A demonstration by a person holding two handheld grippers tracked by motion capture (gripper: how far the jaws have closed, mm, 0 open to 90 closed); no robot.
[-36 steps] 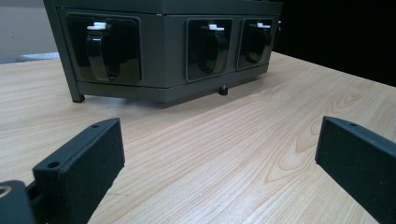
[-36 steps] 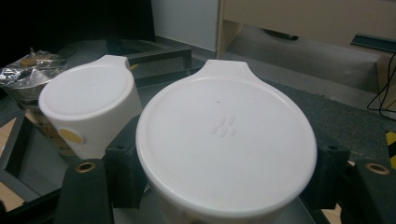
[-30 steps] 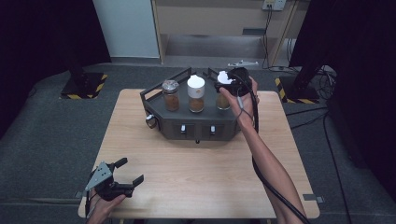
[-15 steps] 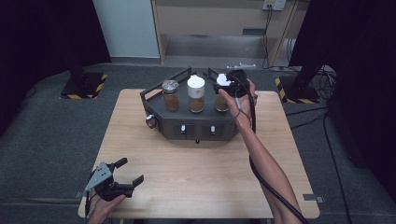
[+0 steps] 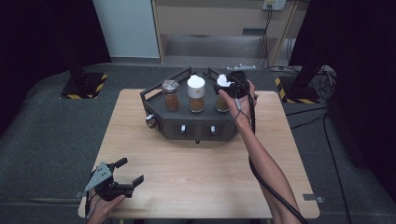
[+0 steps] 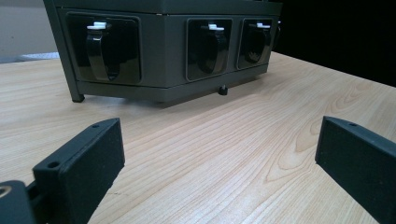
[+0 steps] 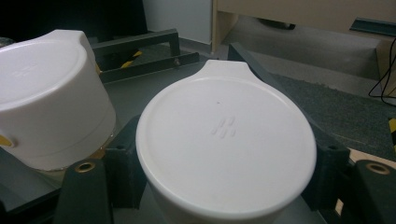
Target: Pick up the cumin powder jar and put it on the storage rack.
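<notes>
Gripping the white cap [image 7: 226, 144] of the right-hand jar [image 5: 222, 102], my right gripper [image 7: 224, 172] has a black pad [image 7: 123, 163] pressed on each side of it, so the jar sits squarely between the jaws, directly ahead of the gripper. I judge the jar rigid and fairly light, its body probably glass and breakable, its brown contents loose. The cap is smooth plastic, likely slippery; holding it by its round wall, clear of the pouring lip on its far side, seems soundest. A tug here may lift the cap off rather than the jar. A second white-capped jar [image 7: 51, 102] stands just beside it, to this gripper's left, on the same dark rack [image 5: 198, 123]. My left gripper [image 6: 219, 154] rests spread and empty on the table [image 6: 224, 130], well short of the rack.
</notes>
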